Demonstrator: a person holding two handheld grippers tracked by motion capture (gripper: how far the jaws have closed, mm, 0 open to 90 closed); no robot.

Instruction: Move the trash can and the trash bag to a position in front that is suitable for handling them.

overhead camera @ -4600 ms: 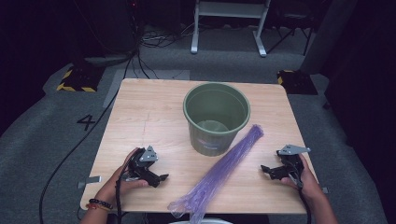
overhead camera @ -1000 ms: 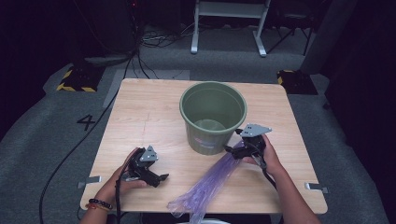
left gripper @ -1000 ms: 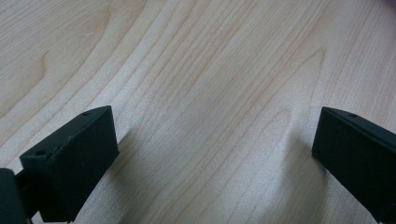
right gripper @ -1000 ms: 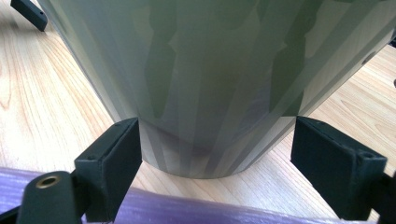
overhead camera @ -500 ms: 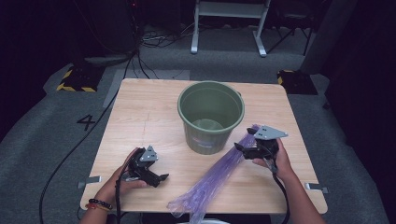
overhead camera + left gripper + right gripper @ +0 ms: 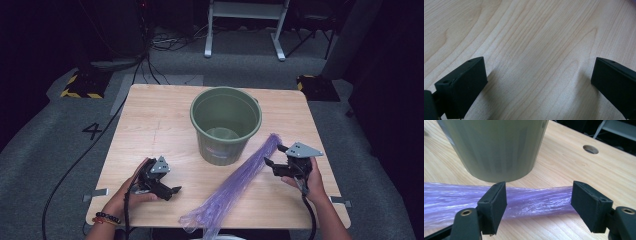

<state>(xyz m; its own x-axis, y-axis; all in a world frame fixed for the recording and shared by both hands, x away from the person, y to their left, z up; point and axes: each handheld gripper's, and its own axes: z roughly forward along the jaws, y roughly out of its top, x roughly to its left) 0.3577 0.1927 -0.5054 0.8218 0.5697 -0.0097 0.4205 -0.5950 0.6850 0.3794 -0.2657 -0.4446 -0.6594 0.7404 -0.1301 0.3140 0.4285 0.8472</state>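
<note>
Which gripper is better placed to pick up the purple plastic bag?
The right gripper. Its open jaws already straddle the narrow end of the purple plastic bag beside the green bucket. The left gripper rests open on bare table, away from the bag.

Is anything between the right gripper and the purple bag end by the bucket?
Nothing visible. The right gripper has its jaws open on either side of the purple bag end, which lies flat on the table just in front of the green bucket.
</note>
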